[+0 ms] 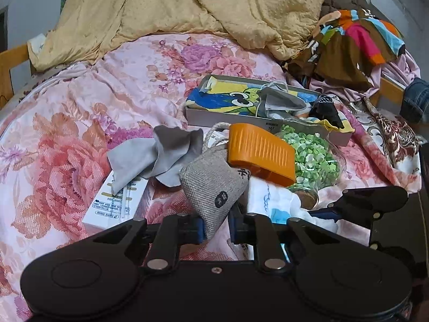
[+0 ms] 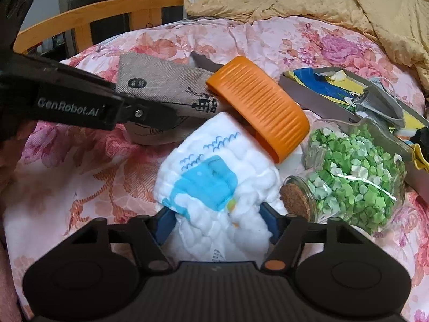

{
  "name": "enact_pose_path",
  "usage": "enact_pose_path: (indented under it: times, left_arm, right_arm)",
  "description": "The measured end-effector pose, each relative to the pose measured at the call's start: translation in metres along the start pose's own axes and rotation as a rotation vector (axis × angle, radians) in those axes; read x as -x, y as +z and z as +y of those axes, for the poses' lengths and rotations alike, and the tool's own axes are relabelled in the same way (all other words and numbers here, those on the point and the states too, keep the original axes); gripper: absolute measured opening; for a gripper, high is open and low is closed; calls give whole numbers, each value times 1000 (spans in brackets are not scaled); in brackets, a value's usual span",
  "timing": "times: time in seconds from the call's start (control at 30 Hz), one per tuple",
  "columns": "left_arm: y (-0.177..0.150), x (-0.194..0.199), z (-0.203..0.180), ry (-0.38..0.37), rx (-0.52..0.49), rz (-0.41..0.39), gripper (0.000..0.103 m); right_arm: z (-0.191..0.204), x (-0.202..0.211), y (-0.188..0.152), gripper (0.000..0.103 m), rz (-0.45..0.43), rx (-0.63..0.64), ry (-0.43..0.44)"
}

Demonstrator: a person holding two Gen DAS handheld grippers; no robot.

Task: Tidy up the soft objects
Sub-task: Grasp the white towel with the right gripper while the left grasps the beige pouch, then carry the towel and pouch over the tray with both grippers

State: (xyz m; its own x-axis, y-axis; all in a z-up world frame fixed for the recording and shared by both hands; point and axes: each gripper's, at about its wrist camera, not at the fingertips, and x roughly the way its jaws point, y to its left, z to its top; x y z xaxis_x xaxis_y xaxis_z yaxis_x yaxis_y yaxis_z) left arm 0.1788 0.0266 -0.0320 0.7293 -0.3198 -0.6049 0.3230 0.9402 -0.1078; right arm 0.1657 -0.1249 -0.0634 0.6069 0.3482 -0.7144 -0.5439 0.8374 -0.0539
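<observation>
Status at my station: my left gripper (image 1: 216, 226) is clamped narrow on the lower corner of the grey pouch (image 1: 211, 185), whose body rises up and away from the fingers toward the orange holder (image 1: 261, 154). From the right wrist view the same pouch (image 2: 163, 86) lies above and left of the white cloth (image 2: 217, 185), with the left gripper's arm crossing in front of it. My right gripper (image 2: 217, 222) is set medium-wide, its blue pads pressing both sides of the bunched white cloth, which fills the gap and extends forward up to the holder (image 2: 258, 107). Just right of the cloth lies the jar (image 2: 356, 182) of green stars, cork end toward the gripper. Behind it sits the box (image 2: 316, 94). All of it rests on the floral quilt (image 2: 80, 182)
</observation>
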Motion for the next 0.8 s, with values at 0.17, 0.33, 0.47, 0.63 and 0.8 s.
enact_pose_path:
  times: [0.17, 0.33, 0.47, 0.63, 0.8]
  left_arm:
    - [-1, 7, -7, 14, -58, -11, 9]
    - [-5, 19, -22, 8, -127, -15, 5]
    - [-13, 30, -43, 5, -222, -36, 4]
    - [-19, 41, -61, 42, -291, -54, 3]
    - [-20, 45, -60, 161, -270, -36, 3]
  right_arm:
    - [-1, 7, -2, 35, -17, 3, -67]
    - [17, 12, -9, 27, -26, 129, -170]
    - [33, 25, -16, 25, -48, 221, -242]
    - [36, 49, -20, 25, -94, 211, -286]
    - [28, 66, -23, 25, -123, 159, -317]
